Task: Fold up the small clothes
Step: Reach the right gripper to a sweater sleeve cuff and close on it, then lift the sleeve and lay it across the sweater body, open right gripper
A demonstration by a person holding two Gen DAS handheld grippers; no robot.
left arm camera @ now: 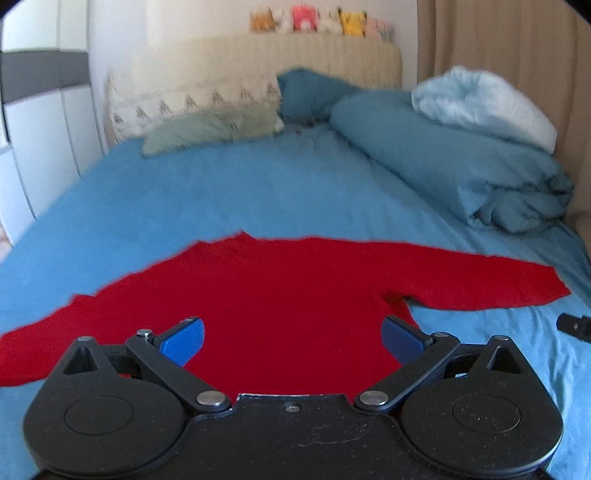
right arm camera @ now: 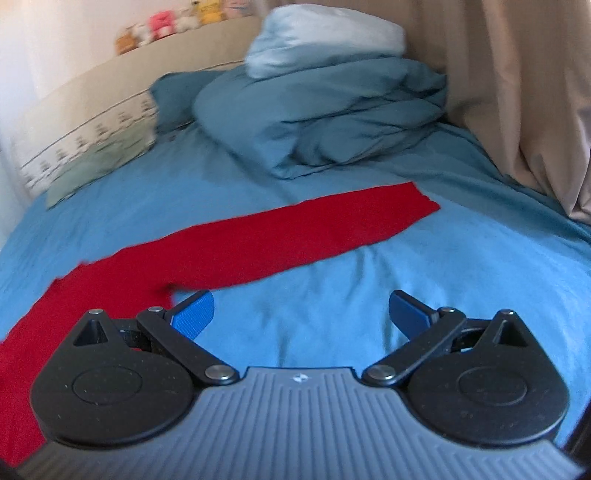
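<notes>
A red long-sleeved sweater [left arm camera: 280, 295] lies flat on the blue bed sheet [left arm camera: 221, 192], both sleeves spread out to the sides. My left gripper [left arm camera: 293, 338] is open and empty, hovering over the sweater's lower body. My right gripper [right arm camera: 301, 312] is open and empty above bare sheet, just right of the sweater's armpit. The right sleeve [right arm camera: 295, 229] stretches away to the upper right in the right wrist view. The tip of the right gripper shows at the right edge of the left wrist view [left arm camera: 574, 325].
A bunched teal duvet [left arm camera: 461, 158] with a pale blue blanket [left arm camera: 484, 99] on top lies at the back right. Pillows [left arm camera: 199, 118] sit at the headboard, with plush toys [left arm camera: 321, 20] on it. A beige curtain [right arm camera: 517, 92] hangs at the right, a wardrobe [left arm camera: 40, 110] stands at the left.
</notes>
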